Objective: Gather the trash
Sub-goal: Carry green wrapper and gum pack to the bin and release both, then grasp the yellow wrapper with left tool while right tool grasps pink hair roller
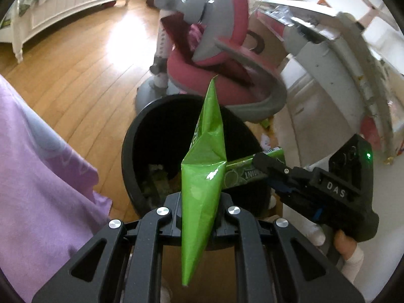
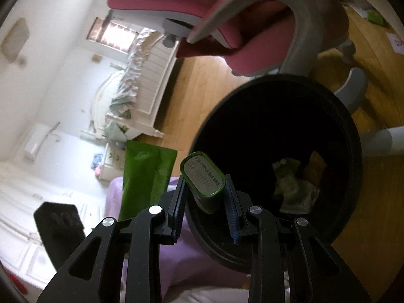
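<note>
Left wrist view shows my left gripper [image 1: 199,209] with its jaws clamped on a green foil wrapper [image 1: 204,166], which stands up between them, creased and glossy, its tip reaching above the far rim of the black trash bin [image 1: 131,151]. That bin sits on the wooden floor [image 1: 75,63] right ahead of me, and some pale crumpled scraps [image 1: 156,179] lie at its bottom. From the right side my right gripper [image 1: 265,169] comes in over the bin, holding a green mint box [image 1: 242,174] by its end; the box's other end touches or passes just behind the wrapper, and I cannot tell which. A pink and grey chair [image 1: 222,58] stands beyond the bin, a white bed [image 1: 63,7] lies farther off, and purple cloth [image 1: 38,164] fills my left edge.

From the right wrist view, my right gripper [image 2: 205,197] has its blue-padded jaws shut on the green mint box [image 2: 203,179], whose printed end faces the camera. The box hangs just at the near rim of the trash bin [image 2: 351,131], over its edge. Inside lie crumpled pale scraps [image 2: 295,186] and something orange-brown [image 2: 315,166]. The green wrapper [image 2: 144,174] stands to the left, just beside the box.
</note>
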`<state>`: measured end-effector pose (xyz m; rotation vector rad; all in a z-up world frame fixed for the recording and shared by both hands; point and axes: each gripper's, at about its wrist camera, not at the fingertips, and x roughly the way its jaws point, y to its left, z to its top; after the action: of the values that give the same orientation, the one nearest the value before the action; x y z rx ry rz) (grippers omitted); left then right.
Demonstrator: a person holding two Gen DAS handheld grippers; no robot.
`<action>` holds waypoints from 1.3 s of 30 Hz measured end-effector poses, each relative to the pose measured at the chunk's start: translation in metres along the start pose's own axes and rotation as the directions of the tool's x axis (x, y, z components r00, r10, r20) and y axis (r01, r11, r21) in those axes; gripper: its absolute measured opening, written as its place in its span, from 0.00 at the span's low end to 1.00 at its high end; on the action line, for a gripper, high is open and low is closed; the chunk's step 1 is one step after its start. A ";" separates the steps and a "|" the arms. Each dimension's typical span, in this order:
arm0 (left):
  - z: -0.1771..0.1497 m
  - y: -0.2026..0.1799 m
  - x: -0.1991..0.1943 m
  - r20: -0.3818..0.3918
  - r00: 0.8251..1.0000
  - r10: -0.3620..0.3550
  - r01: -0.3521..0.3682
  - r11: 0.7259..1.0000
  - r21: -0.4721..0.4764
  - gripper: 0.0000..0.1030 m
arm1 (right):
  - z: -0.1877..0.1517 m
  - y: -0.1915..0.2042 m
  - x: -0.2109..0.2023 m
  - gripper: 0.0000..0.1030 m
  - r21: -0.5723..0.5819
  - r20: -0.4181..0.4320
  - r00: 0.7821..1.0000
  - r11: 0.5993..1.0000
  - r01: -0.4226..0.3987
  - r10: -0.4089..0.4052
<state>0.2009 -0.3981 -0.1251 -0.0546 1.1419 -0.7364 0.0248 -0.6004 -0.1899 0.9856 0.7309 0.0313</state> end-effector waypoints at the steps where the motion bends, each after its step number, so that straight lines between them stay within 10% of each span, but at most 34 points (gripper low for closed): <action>1: 0.002 -0.001 0.002 -0.005 1.000 0.000 0.000 1.000 -0.004 0.13 | -0.001 -0.002 0.003 0.29 0.005 -0.004 1.000 1.000 0.001 -0.001; 11: 0.008 -0.004 0.014 -0.038 0.999 0.015 -0.015 1.000 -0.006 0.20 | -0.004 0.000 0.016 0.32 0.008 -0.037 0.999 1.000 0.015 -0.014; 15: 0.007 -0.003 0.009 -0.021 1.000 0.006 -0.007 1.000 -0.015 0.43 | -0.002 0.008 0.005 0.65 -0.013 0.008 1.000 1.000 0.022 -0.022; 19: 0.006 -0.005 -0.005 0.016 1.000 0.016 -0.016 1.000 -0.020 0.64 | -0.003 0.017 0.000 0.65 -0.036 0.022 1.000 0.999 0.019 -0.018; 28: -0.001 -0.003 -0.071 0.145 0.989 -0.012 0.013 1.000 -0.003 0.73 | -0.014 0.056 -0.008 0.65 -0.115 0.040 0.999 0.993 0.020 -0.016; 39: -0.050 0.096 -0.217 0.383 0.911 0.154 -0.113 0.985 -0.128 0.73 | -0.059 0.149 0.015 0.65 -0.329 -0.050 0.999 0.944 -0.016 -0.001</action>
<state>0.1617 -0.1871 -0.0108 -0.2009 0.7886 -0.5134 0.0463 -0.4660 -0.1036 0.6684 0.7391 0.1804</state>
